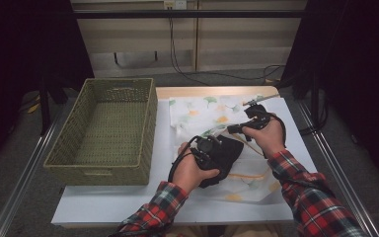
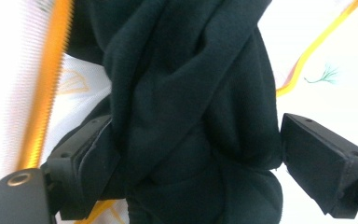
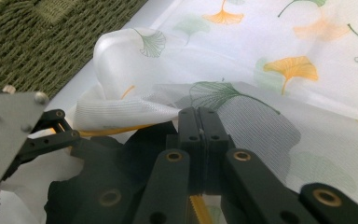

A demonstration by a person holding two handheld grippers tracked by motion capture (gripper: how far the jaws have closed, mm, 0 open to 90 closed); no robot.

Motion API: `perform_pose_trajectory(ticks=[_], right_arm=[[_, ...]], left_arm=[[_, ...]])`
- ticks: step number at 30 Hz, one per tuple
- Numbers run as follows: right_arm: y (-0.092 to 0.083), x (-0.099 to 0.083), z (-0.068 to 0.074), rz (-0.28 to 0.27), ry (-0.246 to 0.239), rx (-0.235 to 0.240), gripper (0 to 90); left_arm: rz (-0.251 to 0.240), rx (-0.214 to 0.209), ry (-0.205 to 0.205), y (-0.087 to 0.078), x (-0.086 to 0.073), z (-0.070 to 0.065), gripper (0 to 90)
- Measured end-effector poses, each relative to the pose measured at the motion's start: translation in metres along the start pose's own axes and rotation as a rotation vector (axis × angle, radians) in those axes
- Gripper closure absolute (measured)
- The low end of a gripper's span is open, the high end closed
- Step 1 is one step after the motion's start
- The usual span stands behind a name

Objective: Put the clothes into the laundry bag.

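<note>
**A:** Both hands are over the table's right half, and the left gripper [image 1: 212, 148] has a bundle of dark cloth [image 2: 191, 107] between its jaws. What is the grip like?

**B:** The jaws stand apart either side of the bundle. One pad presses the fabric; the other sits right at its edge, so it looks more cradled than clamped. I'd call that one spread wide around the cloth, not biting it.

**A:** And the right gripper [image 3: 199, 123]?

**B:** Clenched, jaws pressed flat together, pinching the edge of the thin white mesh bag [image 3: 242, 107] printed with ginkgo leaves. That pinch lifts the orange-trimmed opening, which is probably the point: hold the mouth up so the cloth can slide in.

**A:** So where is the dark cloth now?

**B:** On the table [image 1: 128, 205], lying on the bag's near part, right at that raised flap, just beside the right gripper's tip. How far inside it is, one cannot tell.

**A:** The green wicker basket [image 1: 106, 126]?

**B:** Empty, at the left, touching nothing in play. Likely the destination later, but that's a guess.
</note>
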State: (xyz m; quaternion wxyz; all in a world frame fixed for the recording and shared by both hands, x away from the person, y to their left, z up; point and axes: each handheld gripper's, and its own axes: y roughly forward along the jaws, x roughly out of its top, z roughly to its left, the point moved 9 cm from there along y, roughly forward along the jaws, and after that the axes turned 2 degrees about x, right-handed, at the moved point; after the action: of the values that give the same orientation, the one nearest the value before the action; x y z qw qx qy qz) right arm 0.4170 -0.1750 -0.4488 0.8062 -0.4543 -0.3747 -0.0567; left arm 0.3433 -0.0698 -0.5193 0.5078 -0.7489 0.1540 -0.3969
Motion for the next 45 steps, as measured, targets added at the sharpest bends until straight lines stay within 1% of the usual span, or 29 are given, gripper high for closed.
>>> perform_pose_trajectory(ticks=[2,4,6,7,8,9,10,11,12,13,14,16,17,19,20,23,25,27,28,33,34,35,36,38,39,40,41,44,45], right_arm=[[0.001,0.0,0.0,0.001,-0.001,0.001,90.0],[0.001,-0.001,0.001,0.003,0.0,0.004,90.0],[0.0,-0.001,0.0,0.001,-0.003,0.001,90.0],[0.0,-0.001,0.0,0.006,0.003,-0.003,90.0],[0.0,-0.002,0.0,0.007,0.004,-0.002,90.0],[0.0,-0.001,0.001,0.003,0.005,-0.001,90.0],[0.0,-0.002,0.001,0.007,0.005,-0.002,90.0],[0.0,-0.002,0.001,0.007,0.004,-0.001,90.0],[0.001,-0.001,0.002,0.009,0.0,-0.002,90.0],[0.001,-0.001,0.002,0.009,0.001,-0.003,90.0],[0.001,-0.001,0.002,0.008,0.001,-0.001,90.0],[0.001,-0.001,0.003,0.006,0.004,-0.002,90.0],[0.0,-0.001,0.003,0.007,0.003,-0.003,90.0],[0.0,-0.001,0.004,0.01,0.0,-0.002,90.0],[0.0,-0.001,0.005,0.011,0.001,-0.003,90.0],[0.0,-0.001,0.006,0.01,-0.003,0.004,90.0],[-0.001,0.0,0.008,0.007,-0.004,0.006,90.0],[-0.001,0.001,0.009,0.002,-0.012,0.012,90.0],[-0.001,0.001,0.009,0.005,-0.006,0.005,90.0],[-0.002,0.002,0.012,0.004,-0.01,0.008,90.0],[-0.002,0.002,0.012,0.005,-0.011,0.012,90.0],[-0.002,0.002,0.012,0.004,-0.012,0.013,90.0],[-0.002,0.002,0.012,0.004,-0.012,0.014,90.0],[-0.003,0.002,0.013,0.004,-0.007,0.015,90.0],[-0.002,0.002,0.013,0.005,-0.009,0.016,90.0],[-0.003,0.002,0.013,0.003,-0.007,0.018,90.0],[-0.003,0.002,0.014,0.006,-0.006,0.017,90.0],[-0.002,0.002,0.015,0.003,-0.011,0.027,90.0],[-0.003,0.002,0.015,-0.001,-0.012,0.021,90.0]], left_arm=[[0.011,0.0,0.006,0.002,-0.002,0.0,15.2],[0.019,-0.002,-0.005,0.005,-0.003,-0.001,18.6],[0.035,-0.006,-0.003,0.006,-0.005,-0.002,25.6],[0.044,0.012,0.009,0.006,-0.006,-0.001,28.9],[0.053,0.018,0.004,0.006,-0.007,-0.003,33.5],[0.061,0.025,0.014,0.006,-0.008,-0.003,39.3],[0.059,0.042,0.016,0.006,-0.009,-0.003,43.6],[0.076,0.052,0.005,0.004,-0.01,-0.004,50.4],[0.076,0.052,0.003,0.004,-0.01,-0.004,54.6],[0.085,0.041,-0.008,0.003,-0.011,-0.004,57.3],[0.082,0.035,-0.027,0.003,-0.011,-0.004,59.1],[0.077,0.031,-0.035,0.003,-0.011,-0.003,60.2],[0.075,0.031,-0.049,0.003,-0.011,-0.004,60.7],[0.079,0.008,-0.069,0.0,-0.011,-0.003,61.6],[0.065,0.002,-0.086,0.0,-0.01,-0.003,62.0],[0.052,-0.019,-0.099,-0.005,-0.006,-0.005,62.6],[0.029,-0.031,-0.103,-0.01,-0.001,-0.006,62.8],[0.017,-0.037,-0.103,-0.013,0.003,-0.007,62.9],[0.012,-0.045,-0.107,-0.014,0.005,-0.008,62.9],[-0.016,-0.045,-0.113,-0.013,0.014,-0.01,63.0],[-0.018,-0.047,-0.105,-0.014,0.015,-0.011,63.0],[-0.028,-0.051,-0.115,-0.014,0.017,-0.012,63.0],[-0.036,-0.051,-0.111,-0.014,0.019,-0.012,63.1],[-0.042,-0.049,-0.117,-0.014,0.023,-0.013,63.1],[-0.044,-0.049,-0.114,-0.013,0.025,-0.013,63.1],[-0.046,-0.045,-0.12,-0.012,0.026,-0.013,63.1],[-0.051,-0.049,-0.119,-0.011,0.027,-0.013,63.1],[-0.058,-0.042,-0.128,-0.007,0.032,-0.012,63.2],[-0.06,-0.04,-0.133,-0.006,0.032,-0.011,63.1]])
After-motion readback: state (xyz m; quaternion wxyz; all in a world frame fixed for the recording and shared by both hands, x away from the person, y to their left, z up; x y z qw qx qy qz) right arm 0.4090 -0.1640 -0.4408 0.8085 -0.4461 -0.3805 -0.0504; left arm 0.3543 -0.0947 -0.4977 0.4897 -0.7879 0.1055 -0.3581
